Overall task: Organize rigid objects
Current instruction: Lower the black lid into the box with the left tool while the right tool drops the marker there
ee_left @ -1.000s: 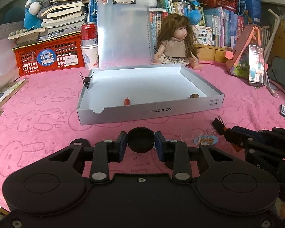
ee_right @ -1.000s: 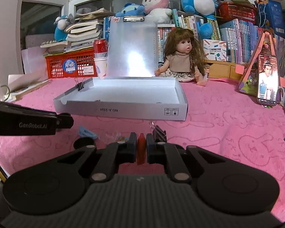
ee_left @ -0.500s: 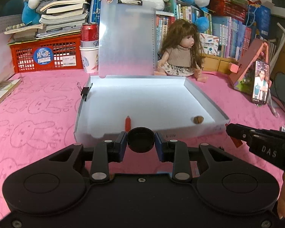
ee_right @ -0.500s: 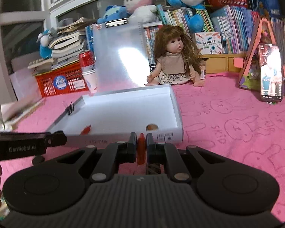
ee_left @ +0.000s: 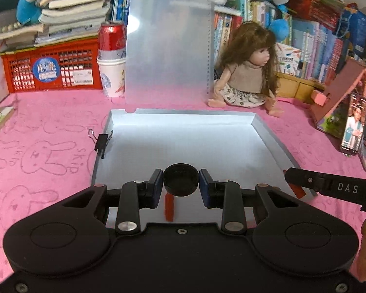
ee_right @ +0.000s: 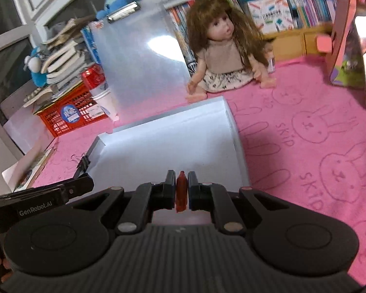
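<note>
A shallow white box (ee_left: pixel 183 144) lies open on the pink cloth; it also shows in the right wrist view (ee_right: pixel 173 144). My left gripper (ee_left: pixel 181 184) is shut on a black round cap (ee_left: pixel 181 183), held over the box's near part. A small red piece (ee_left: pixel 169 210) lies in the box just under it. My right gripper (ee_right: pixel 182 190) is shut on a small red piece (ee_right: pixel 181 190), held over the box's near right part. The right gripper's side (ee_left: pixel 329 188) shows at the box's right front corner.
A black binder clip (ee_left: pixel 102 141) is clipped on the box's left wall. A clear clipboard (ee_left: pixel 168 46), a doll (ee_left: pixel 246 73), a red basket (ee_left: pixel 51 70), a cup with a red can (ee_left: pixel 111 56) and a phone on a stand (ee_left: pixel 353 127) stand behind and right.
Both grippers have moved forward from the cloth in front of the box to above its inside, each still holding its object.
</note>
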A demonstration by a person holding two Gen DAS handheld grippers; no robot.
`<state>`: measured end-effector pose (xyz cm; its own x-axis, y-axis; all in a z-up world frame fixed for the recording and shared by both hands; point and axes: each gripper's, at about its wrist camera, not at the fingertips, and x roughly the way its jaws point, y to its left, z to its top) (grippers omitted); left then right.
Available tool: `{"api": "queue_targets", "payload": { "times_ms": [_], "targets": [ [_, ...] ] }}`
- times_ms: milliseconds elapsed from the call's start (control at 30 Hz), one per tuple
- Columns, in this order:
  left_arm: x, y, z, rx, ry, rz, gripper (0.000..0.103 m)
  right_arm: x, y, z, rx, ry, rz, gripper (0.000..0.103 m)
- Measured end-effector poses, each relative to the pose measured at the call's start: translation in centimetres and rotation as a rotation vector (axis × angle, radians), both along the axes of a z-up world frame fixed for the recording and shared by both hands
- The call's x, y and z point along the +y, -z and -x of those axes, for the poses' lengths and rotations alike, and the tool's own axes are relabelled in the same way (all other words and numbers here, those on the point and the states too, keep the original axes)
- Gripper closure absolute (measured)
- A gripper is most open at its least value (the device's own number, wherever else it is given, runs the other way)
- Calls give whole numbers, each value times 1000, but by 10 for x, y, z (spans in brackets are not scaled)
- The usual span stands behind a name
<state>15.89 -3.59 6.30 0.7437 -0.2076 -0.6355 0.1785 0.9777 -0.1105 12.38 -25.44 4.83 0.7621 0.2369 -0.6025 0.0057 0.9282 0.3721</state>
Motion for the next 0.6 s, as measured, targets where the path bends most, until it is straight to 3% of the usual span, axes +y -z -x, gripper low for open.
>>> {"api": "queue_targets", "payload": {
  "times_ms": [300, 600],
  "targets": [
    [-9, 22, -41, 52, -33, -25, 73, 6, 13, -38, 40, 27, 39, 90],
    [-10, 41, -57, 65, -65, -70, 72, 8, 28, -54, 52, 29, 65, 90]
  ]
}}
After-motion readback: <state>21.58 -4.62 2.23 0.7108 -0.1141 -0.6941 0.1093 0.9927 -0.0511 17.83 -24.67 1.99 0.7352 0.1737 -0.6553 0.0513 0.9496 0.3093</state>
